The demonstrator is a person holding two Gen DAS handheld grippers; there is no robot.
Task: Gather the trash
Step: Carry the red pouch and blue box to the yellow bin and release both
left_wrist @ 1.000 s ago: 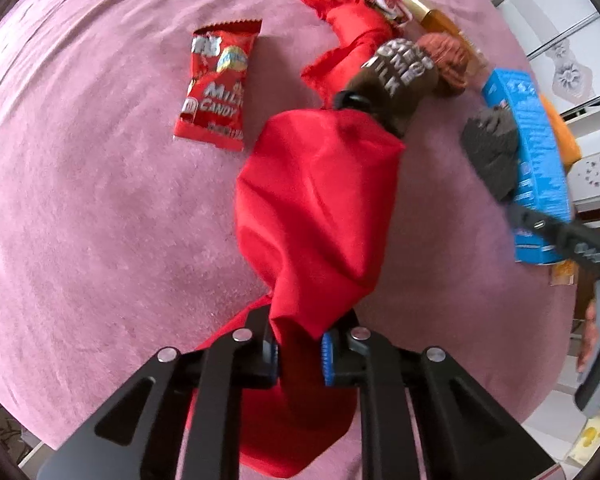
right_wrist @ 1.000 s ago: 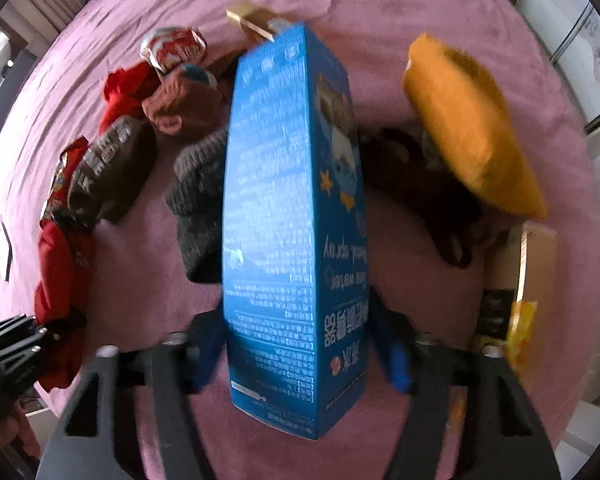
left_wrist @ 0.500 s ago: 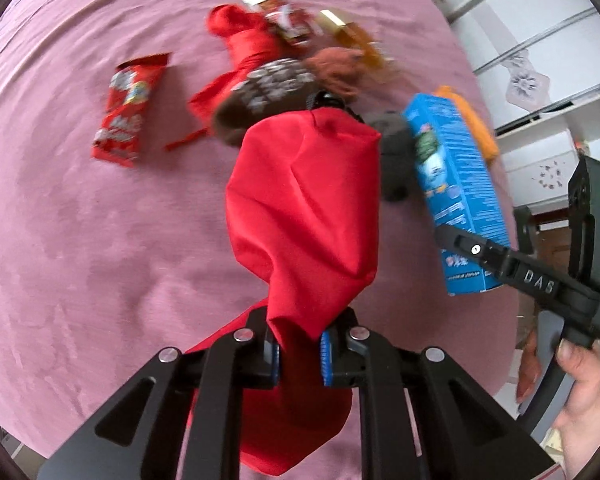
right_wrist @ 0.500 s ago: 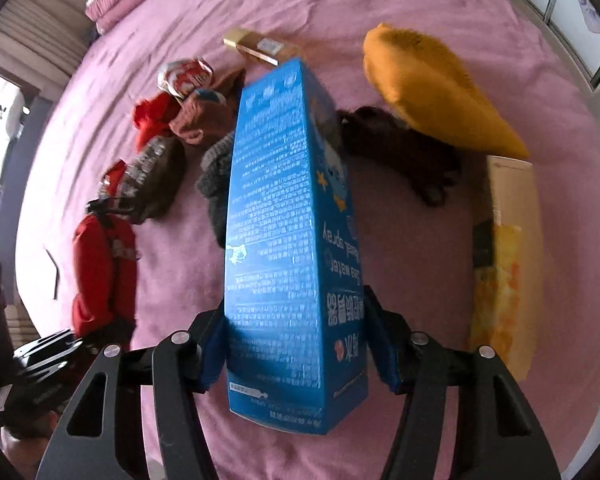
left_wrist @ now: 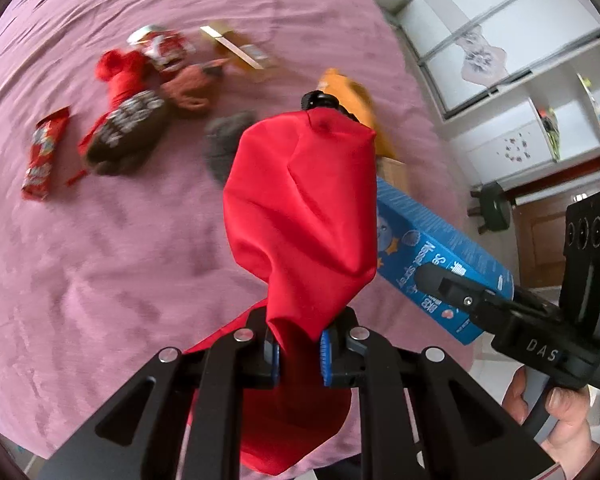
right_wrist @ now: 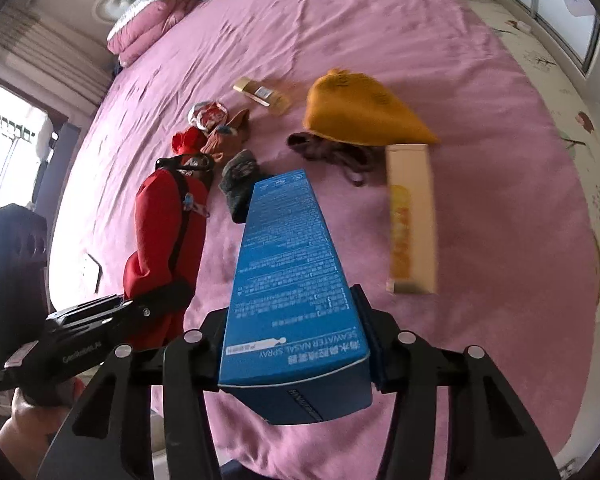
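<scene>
My left gripper is shut on a red cloth bag and holds it up above the pink bed; the bag also shows in the right wrist view. My right gripper is shut on a blue nasal spray box, lifted off the bed; the box sits just right of the bag in the left wrist view. A red candy wrapper, a red and white wrapper, a gold box and a yellow box lie on the bed.
An orange hat, a brown glove, a grey sock, a dark knit hat and a rust sock lie on the pink bedspread. Pillows are at the far end. White cabinets stand to the right.
Both grippers have risen and pulled back from the bed. The blue box has come off the bedspread and moved close beside the red bag, which has been lifted higher.
</scene>
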